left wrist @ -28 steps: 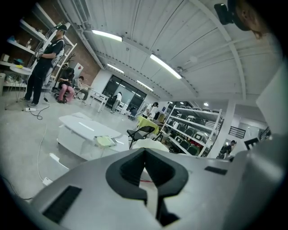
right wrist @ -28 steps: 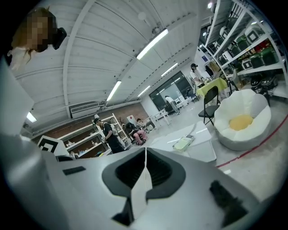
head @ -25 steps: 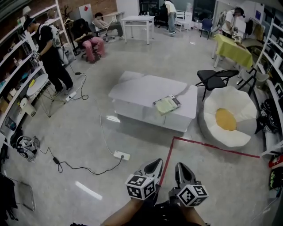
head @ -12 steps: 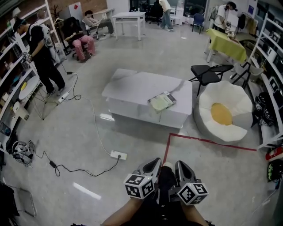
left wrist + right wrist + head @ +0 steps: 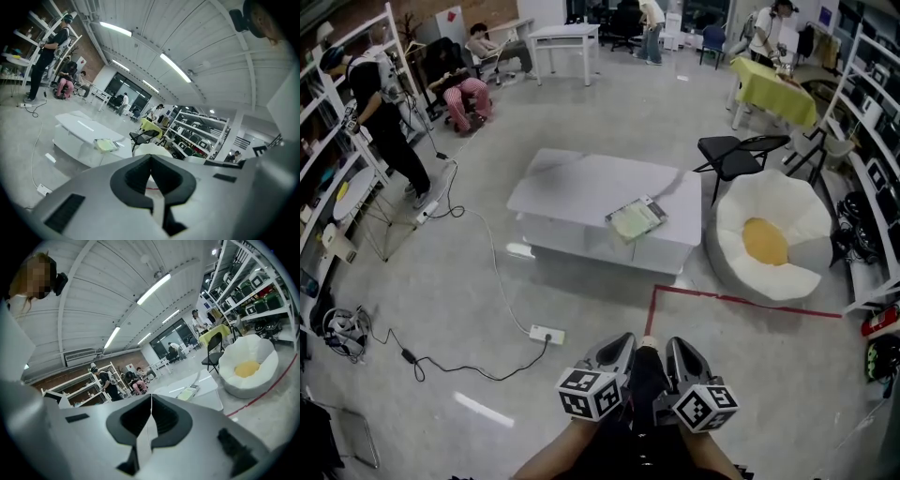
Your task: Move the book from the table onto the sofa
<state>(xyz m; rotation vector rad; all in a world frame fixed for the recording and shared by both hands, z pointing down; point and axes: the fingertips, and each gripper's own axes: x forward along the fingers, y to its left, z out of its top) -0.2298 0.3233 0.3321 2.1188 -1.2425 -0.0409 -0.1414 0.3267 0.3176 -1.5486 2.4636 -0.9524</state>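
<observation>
Both closed and empty, my left gripper (image 5: pixel 622 345) and right gripper (image 5: pixel 677 347) sit well below the diagonally lying book (image 5: pixel 635 218) in frame, left marginally nearer.

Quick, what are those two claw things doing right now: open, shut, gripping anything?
Left gripper: closed, holding nothing.
Right gripper: closed, holding nothing.

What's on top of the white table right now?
A book lies flat on the table, near its front right edge. A thin dark line beside it is too small to identify. Whatever lies beneath the book is covered.
</observation>
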